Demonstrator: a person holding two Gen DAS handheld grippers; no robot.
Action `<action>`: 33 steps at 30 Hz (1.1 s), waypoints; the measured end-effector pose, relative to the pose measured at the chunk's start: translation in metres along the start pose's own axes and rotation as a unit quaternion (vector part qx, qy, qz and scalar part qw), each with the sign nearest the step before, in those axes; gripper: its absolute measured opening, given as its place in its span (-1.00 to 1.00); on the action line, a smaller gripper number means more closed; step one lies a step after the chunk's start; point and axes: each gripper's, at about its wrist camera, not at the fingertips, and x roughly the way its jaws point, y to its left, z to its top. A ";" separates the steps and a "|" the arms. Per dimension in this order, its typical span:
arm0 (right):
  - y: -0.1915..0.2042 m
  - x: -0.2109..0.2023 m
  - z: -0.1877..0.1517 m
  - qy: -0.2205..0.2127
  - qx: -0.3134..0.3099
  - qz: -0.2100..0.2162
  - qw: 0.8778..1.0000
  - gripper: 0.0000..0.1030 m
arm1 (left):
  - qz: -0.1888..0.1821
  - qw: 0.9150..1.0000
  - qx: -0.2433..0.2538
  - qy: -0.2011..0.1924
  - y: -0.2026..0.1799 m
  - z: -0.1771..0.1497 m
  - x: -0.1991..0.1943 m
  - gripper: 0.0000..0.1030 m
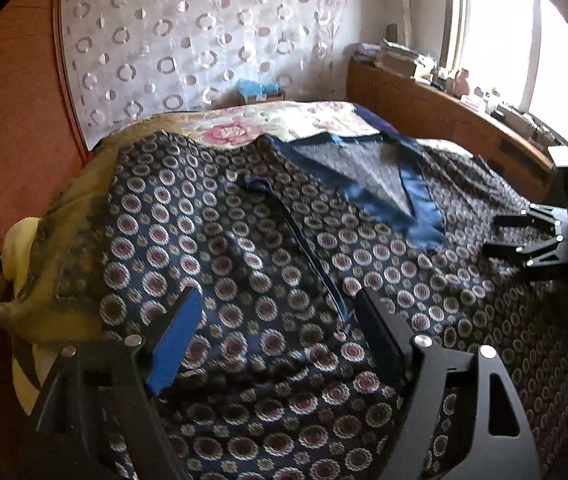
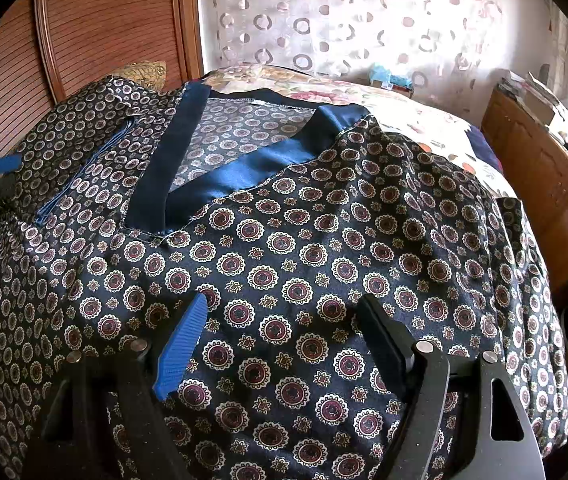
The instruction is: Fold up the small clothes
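Blue pad: one finger of the left gripper (image 1: 278, 316) wears a blue rubber face, the other finger is plain black; the two stand wide apart with nothing between them, hovering low over the cloth.
Right gripper (image 2: 284, 320): same build, blue pad on one side, black on the other, spread wide and holding nothing, poised just above the patterned fabric.
Seen from across: in the left wrist view the right gripper shows at the far right edge, over the garment's other side; in the right wrist view the left gripper's blue tip peeks in at the far left edge.
Garment: a dark navy silky top (image 2: 304, 264) printed with maroon and cream medallions, spread face up across the bed, beneath both grippers.
Neckline: a plain blue V-shaped collar band (image 2: 244, 172) lies open at the top, the inner back panel visible inside it.
Pocket: a blue-edged slit (image 1: 312, 264) runs down one front panel, near the left gripper.
Bed: a floral cover (image 1: 284, 120) shows beyond the collar.
Surroundings: wooden headboard (image 2: 104, 28) to one side, curtain with ring pattern (image 1: 204, 32) behind, a bright window (image 1: 524, 52) over a cluttered wooden ledge.
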 end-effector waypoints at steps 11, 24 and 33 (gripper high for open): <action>-0.023 -0.047 -0.020 -0.056 0.023 -0.034 0.998 0.52 | -0.023 1.000 0.009 -0.016 -0.038 -0.009 -0.022 0.54; -0.136 -0.109 -0.079 -0.054 0.116 -0.122 0.984 0.45 | -0.053 0.998 0.028 -0.021 -0.084 -0.023 -0.029 0.54; -0.173 -0.107 -0.115 -0.019 0.181 -0.105 0.978 0.07 | -0.058 0.998 0.033 -0.019 -0.105 -0.029 -0.029 0.54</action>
